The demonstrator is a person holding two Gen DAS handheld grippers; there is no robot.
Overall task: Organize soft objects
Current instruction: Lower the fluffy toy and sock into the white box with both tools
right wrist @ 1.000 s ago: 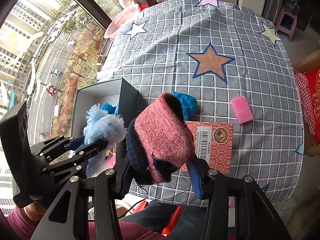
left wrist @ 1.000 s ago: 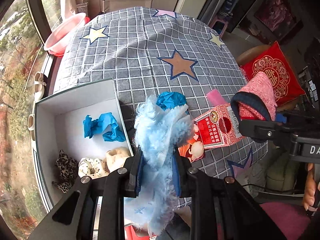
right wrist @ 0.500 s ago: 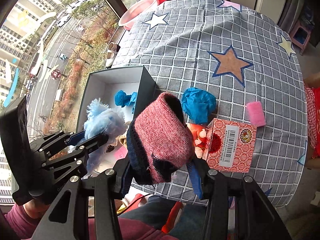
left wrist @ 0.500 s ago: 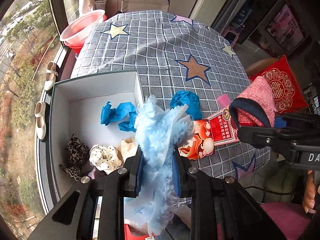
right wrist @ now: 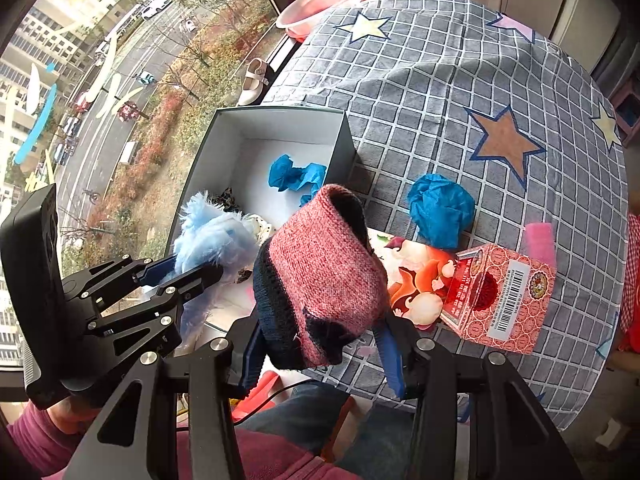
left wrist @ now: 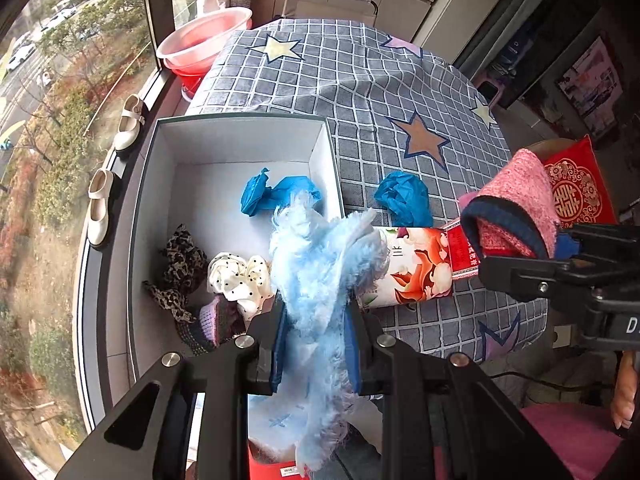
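My left gripper (left wrist: 316,332) is shut on a fluffy light-blue sock (left wrist: 324,264), held above the near right part of the open grey box (left wrist: 240,120). It also shows in the right wrist view (right wrist: 216,236). My right gripper (right wrist: 320,344) is shut on a pink knit sock with a navy cuff (right wrist: 324,276), held above the table's near edge; it also shows in the left wrist view (left wrist: 516,204). The box (right wrist: 344,136) holds a blue crumpled cloth (left wrist: 276,194), a leopard scrunchie (left wrist: 180,268), a white dotted scrunchie (left wrist: 236,276) and a purple knit piece (left wrist: 216,320).
On the checked star tablecloth (left wrist: 360,80) lie a blue crumpled ball (right wrist: 440,208), a red printed carton (right wrist: 500,296) and a pink sponge (right wrist: 540,236). A pink basin (left wrist: 204,36) and white shoes (left wrist: 100,208) sit by the window. A red cushion (left wrist: 576,188) is at right.
Both grippers have moved left toward the box with their socks still held. The box now fills more of both views and more of its contents show.
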